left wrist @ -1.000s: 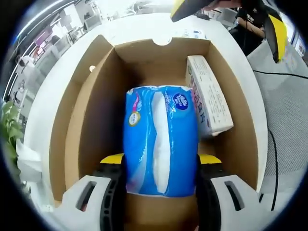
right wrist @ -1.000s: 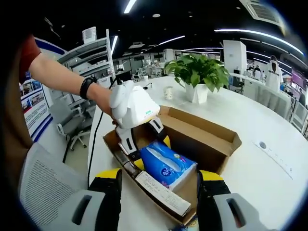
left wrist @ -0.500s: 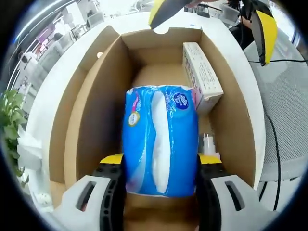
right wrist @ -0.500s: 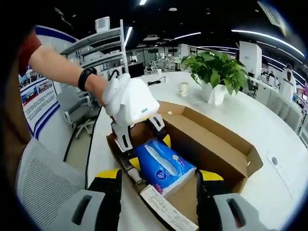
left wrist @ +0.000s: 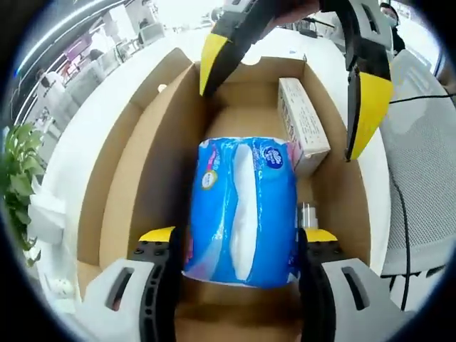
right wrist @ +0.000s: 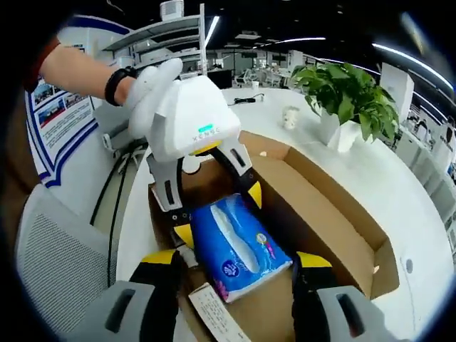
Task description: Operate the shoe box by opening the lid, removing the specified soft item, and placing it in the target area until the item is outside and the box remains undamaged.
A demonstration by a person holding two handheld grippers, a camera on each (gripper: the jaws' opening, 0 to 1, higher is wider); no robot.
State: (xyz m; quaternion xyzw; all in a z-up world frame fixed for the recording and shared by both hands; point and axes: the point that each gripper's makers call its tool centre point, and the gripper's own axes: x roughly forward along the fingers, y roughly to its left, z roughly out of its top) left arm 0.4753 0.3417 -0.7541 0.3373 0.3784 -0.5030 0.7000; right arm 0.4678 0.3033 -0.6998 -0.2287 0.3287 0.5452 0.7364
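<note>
Blue plastic-wrapped soft tissue pack (left wrist: 242, 210) (right wrist: 237, 246), white strip down its middle, clamped at both long sides between the yellow-tipped jaws of the left gripper (left wrist: 239, 239) (right wrist: 217, 214). Sits inside the open brown cardboard shoe box (left wrist: 125, 171) (right wrist: 335, 214), apparently lifted a little off the floor, though hard to judge. Seen in the right gripper view tilted, one end toward the camera, with the left gripper's white housing above it and a white-gloved hand (right wrist: 149, 82) with a black wristband on top of that housing.

Beside the pack, against one box wall: a long white printed carton (left wrist: 303, 125) (right wrist: 210, 317), lying flat. Between carton and left jaw, a small clear object on the box floor, too small to identify.

Right gripper (left wrist: 281, 82) (right wrist: 231, 267) over the far end of the box, jaws spread wide, gripping nothing, yellow tips pointing down toward the box opening.

Box on a white round table (left wrist: 85, 125) (right wrist: 420, 235). Green potted plant in a white pot (right wrist: 342, 96) farther along the table, well apart from the box. Grey mesh chair (left wrist: 420, 178) beside the table.
</note>
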